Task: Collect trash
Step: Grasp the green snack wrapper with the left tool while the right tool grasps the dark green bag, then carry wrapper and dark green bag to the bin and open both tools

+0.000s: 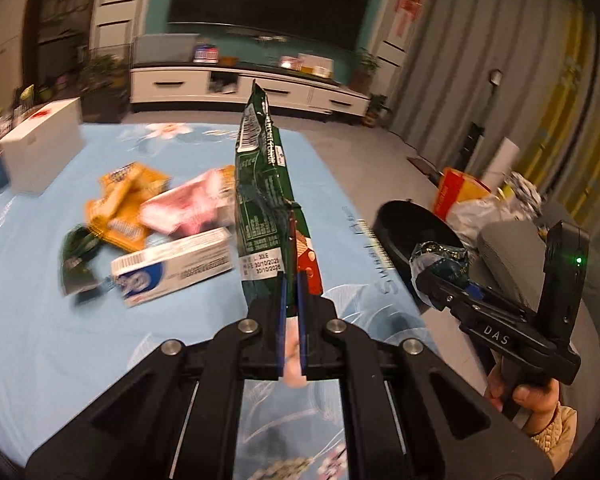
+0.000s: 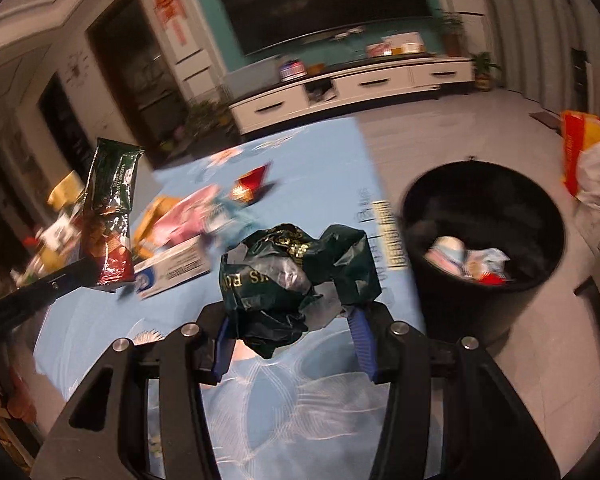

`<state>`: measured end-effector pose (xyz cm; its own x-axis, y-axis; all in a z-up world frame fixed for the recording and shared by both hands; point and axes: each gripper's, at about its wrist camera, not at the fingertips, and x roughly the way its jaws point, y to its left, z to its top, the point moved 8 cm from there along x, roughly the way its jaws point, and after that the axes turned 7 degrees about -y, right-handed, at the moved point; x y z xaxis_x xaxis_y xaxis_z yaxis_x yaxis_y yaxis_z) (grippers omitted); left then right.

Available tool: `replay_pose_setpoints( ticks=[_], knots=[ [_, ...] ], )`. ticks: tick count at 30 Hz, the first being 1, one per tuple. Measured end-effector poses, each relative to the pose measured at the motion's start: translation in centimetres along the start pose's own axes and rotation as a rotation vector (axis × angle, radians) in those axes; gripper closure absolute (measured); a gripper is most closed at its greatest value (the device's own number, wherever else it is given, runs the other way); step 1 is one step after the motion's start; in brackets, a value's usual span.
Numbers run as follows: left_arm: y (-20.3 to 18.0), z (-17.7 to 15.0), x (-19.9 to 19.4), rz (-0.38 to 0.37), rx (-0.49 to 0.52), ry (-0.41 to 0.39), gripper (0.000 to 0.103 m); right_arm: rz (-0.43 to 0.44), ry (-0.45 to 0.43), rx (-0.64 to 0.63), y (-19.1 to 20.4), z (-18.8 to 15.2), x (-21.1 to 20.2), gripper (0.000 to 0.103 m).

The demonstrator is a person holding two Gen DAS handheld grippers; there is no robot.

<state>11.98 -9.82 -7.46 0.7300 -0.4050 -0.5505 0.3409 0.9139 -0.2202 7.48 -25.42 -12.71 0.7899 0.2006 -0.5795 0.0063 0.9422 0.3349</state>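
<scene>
Both hands loaded. Right gripper (image 2: 292, 320) has its fingers pinching a crumpled dark bag (image 2: 296, 280); the bin (image 2: 484, 216) sits on the floor just off the worktop (image 2: 320, 168) edge, ahead and to its right, so this hand is nearer. Left gripper (image 1: 291, 320) has its fingers pressed tight on the bottom of a green wrapper (image 1: 266, 184), long axis upright, bin (image 1: 412, 224) further right. 1 box (image 1: 172, 268) and several wrappers remain on the worktop.

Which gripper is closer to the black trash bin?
The right gripper. It holds a crumpled dark wrapper near the table edge beside the black bin. The left gripper, shut on a tall green snack bag, is farther away over the table.
</scene>
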Motion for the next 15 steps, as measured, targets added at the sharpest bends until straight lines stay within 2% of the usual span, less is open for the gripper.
replay_pose_setpoints(
  ticks=[8, 15],
  knots=[
    [-7.0, 1.4, 5.6, -0.108, 0.121, 0.035, 0.097, -0.126, -0.081, 0.118, -7.8, 1.8, -1.7, 0.053],
    [-13.3, 2.0, 10.6, -0.211, 0.216, 0.073, 0.097, -0.2, -0.133, 0.18, -12.7, 3.1, -2.1, 0.053]
  ],
)
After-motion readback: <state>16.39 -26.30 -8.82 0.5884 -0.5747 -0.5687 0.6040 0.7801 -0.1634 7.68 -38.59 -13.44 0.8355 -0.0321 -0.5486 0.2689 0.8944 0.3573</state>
